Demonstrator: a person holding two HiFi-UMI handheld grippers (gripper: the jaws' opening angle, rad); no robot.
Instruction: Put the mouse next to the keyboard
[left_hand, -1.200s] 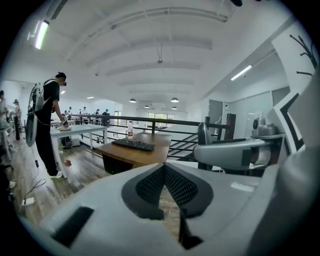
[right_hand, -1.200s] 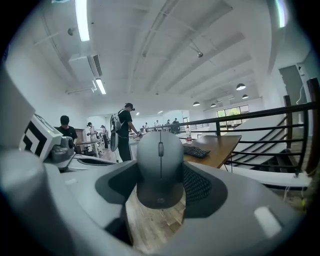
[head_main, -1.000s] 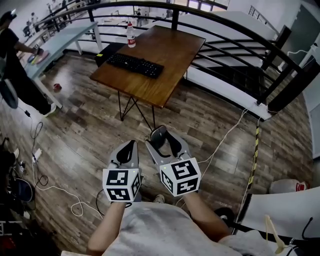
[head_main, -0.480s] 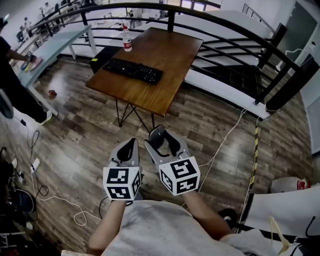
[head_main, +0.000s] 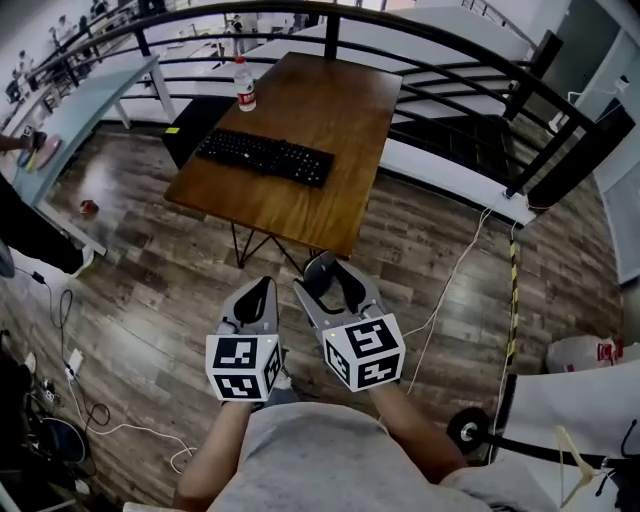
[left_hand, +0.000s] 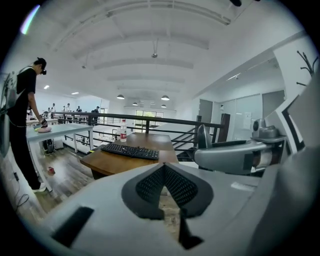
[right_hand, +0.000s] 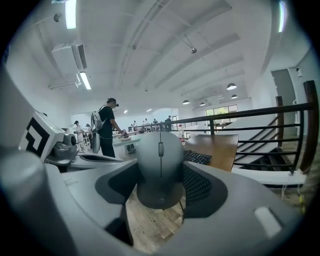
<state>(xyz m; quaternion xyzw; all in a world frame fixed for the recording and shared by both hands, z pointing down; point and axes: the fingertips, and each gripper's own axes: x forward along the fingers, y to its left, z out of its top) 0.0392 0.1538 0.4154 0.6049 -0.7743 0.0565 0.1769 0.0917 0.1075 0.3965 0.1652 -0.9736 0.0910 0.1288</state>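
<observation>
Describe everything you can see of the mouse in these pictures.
The mouse is smooth and grey, plastic by its look, with a scroll wheel in the centre seam between two buttons. No cable shows. The right gripper clamps its sides with dark textured pads; its top faces that gripper's camera, wheel end uppermost. It hangs in the air, short of the table.

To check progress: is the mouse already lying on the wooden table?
No, the right gripper holds the mouse in its jaws, short of the table.
</observation>
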